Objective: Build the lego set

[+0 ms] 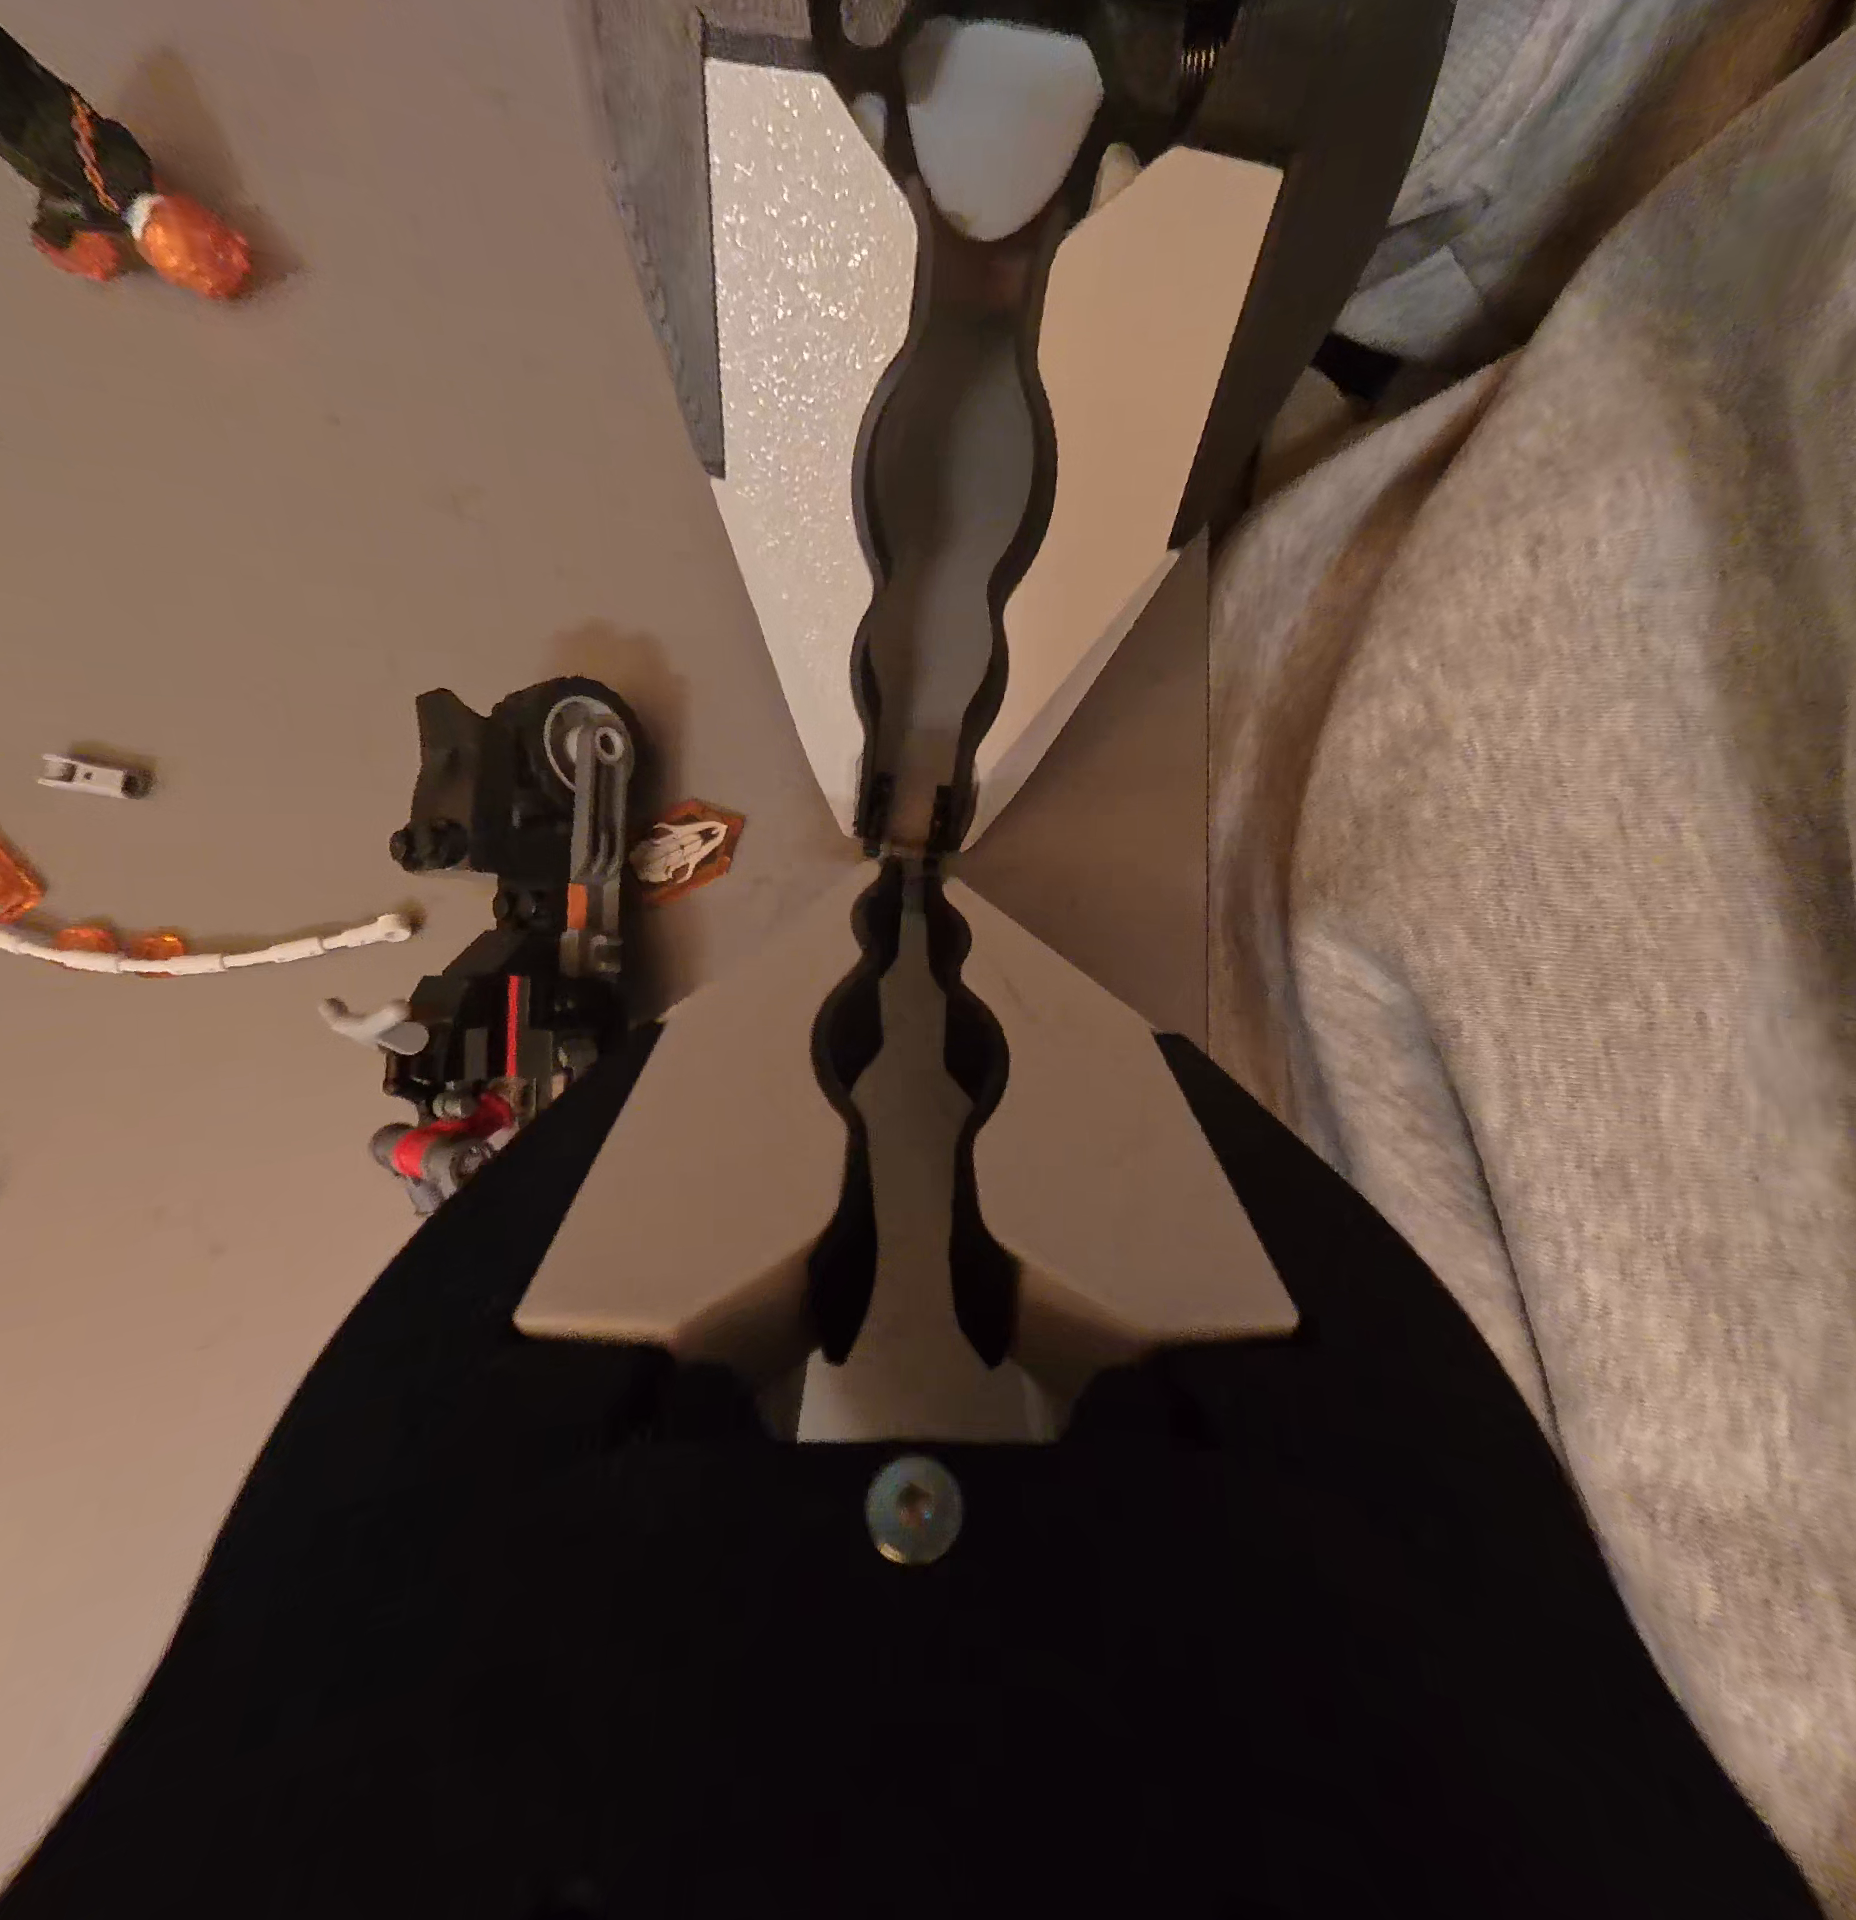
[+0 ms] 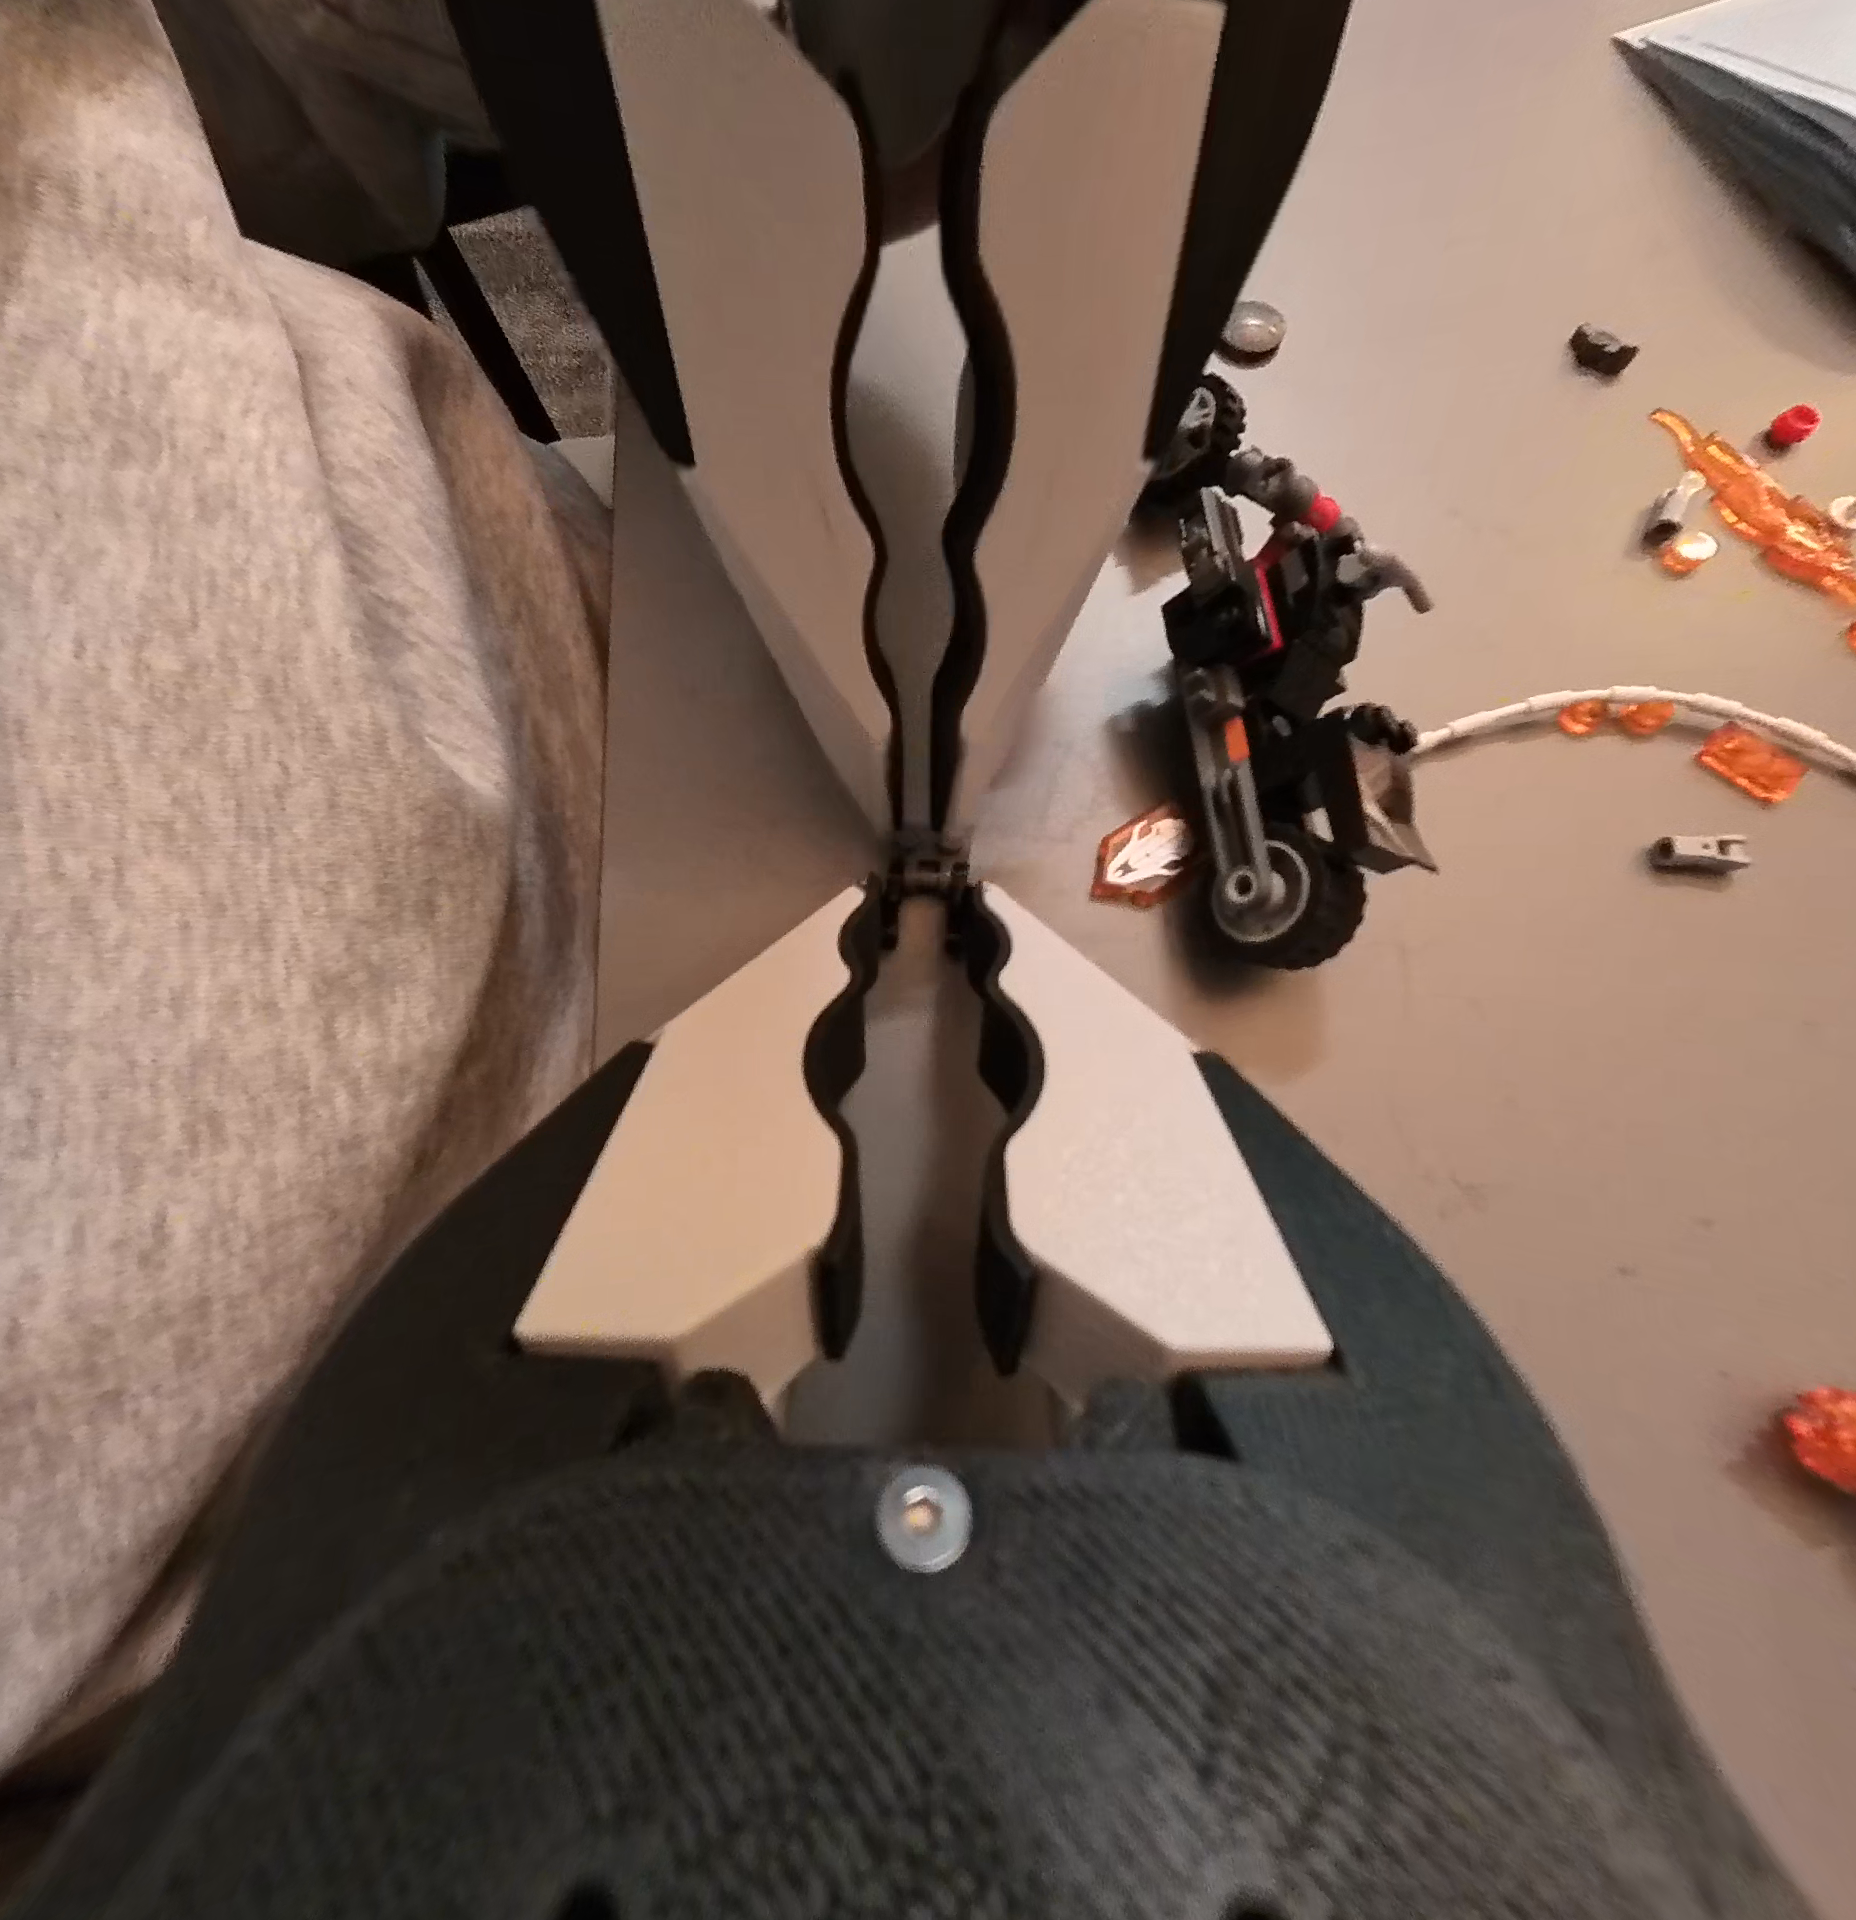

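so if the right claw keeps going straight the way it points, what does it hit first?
The left claw: its tips sit directly against the right claw, tip to tip, both apparently pinching a small black piece. Depth is unclear, but nothing else lies ahead.

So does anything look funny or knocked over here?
Yes: the motorcycle lies flat on its side on the table, not on its wheels. Orange flame pieces and a white chain lie scattered beside it. Nothing looks broken. The left gripper and right gripper pinch one small black piece together.
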A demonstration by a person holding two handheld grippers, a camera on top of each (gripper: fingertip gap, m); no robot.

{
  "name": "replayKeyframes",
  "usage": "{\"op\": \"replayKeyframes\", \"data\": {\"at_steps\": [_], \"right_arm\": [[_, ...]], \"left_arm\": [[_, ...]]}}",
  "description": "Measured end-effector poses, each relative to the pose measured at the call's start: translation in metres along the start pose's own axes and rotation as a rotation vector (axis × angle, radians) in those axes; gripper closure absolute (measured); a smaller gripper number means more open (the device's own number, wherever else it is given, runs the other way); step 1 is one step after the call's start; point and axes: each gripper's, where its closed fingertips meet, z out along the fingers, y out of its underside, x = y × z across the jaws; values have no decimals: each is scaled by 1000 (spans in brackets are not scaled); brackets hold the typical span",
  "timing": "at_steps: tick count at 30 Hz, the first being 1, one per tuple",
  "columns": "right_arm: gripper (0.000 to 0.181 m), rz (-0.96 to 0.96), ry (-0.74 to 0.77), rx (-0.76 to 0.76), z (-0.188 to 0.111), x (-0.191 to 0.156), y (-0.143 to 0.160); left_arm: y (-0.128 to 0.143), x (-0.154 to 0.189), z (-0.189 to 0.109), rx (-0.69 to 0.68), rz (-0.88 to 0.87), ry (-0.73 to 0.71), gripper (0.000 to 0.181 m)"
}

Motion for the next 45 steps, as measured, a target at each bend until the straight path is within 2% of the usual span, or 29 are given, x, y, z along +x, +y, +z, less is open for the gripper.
{"op": "replayKeyframes", "data": {"at_steps": [6, 13, 21, 27, 36, 45], "right_arm": [[168, 16, -32, 2, -7, -2, 6], [160, 47, 28, 128, -19, 11, -12], [131, 93, 83, 48, -5, 21, -5], [126, 118, 79, 14, 5, 18, -5], [129, 104, -64, 23, 11, -8, -13], [125, 145, 62, 37, 2, 19, -7]], "left_arm": [[-7, -17, -6, 86, -36, -75, 163], [3, -23, 1, 39, -92, -95, 163], [6, -34, 1, 62, -187, -132, 159], [4, -35, 1, 77, -221, -125, 155], [9, -28, -4, 84, -279, -89, 153], [6, -30, 0, 62, -274, -117, 153]]}}
